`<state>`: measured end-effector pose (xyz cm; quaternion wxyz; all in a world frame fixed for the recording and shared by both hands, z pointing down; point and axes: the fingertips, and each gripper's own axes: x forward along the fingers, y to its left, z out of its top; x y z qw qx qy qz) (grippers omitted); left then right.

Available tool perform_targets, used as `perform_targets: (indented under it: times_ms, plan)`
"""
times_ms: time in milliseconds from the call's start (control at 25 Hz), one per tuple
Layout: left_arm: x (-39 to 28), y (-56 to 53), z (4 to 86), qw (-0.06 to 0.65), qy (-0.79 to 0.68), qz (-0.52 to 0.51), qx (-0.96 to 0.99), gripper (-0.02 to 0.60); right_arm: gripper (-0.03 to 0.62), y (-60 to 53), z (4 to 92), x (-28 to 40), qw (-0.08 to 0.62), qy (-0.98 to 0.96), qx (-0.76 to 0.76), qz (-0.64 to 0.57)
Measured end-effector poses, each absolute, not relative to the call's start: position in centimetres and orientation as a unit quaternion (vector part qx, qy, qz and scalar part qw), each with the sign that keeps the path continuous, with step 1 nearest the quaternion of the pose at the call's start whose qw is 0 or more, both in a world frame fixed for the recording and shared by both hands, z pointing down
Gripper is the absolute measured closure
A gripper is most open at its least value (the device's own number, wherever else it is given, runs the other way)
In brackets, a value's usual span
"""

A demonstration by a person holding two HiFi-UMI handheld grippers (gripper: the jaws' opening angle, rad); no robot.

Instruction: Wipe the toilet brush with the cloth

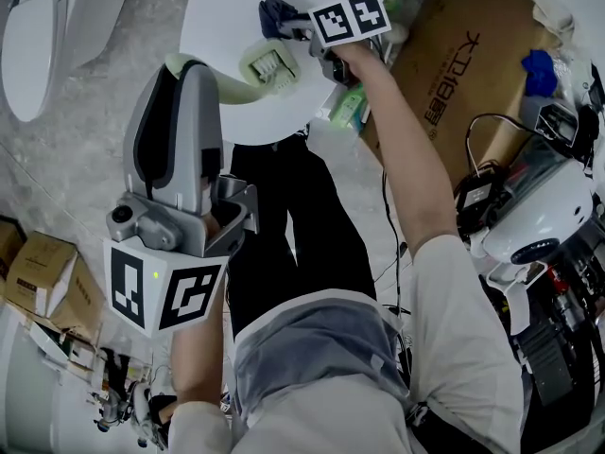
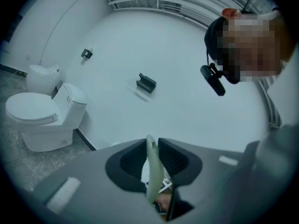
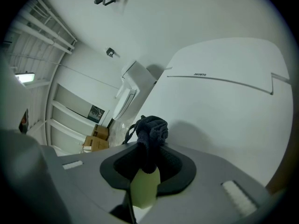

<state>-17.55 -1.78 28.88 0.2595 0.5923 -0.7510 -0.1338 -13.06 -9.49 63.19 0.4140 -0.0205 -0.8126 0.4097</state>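
Plainly, left tool clamps the toilet brush handle, right tool the cloth; only the head view shows bristles.

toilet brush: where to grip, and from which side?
Grip the toilet brush by its thin handle, coming from the end away from the head, jaws across the flat faces, as the left gripper does. That leaves the head free for the cloth.

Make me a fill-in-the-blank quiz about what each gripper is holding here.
The left gripper is shut on the toilet brush's pale ___ handle. The right gripper is shut on a dark ___. In the head view, a brown ___ box stands beside the right gripper. Missing words: green; cloth; cardboard.
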Motion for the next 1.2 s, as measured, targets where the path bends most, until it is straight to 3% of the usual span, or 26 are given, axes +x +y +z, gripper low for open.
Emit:
perform_targets:
  times_ms: [1200]
  plan:
    - [-16.8,-2.1,28.6,0.250,-0.758,-0.131,0.588,0.581,0.517,-9.4,62.4,-8.7,0.380,-0.849,0.022,0.367]
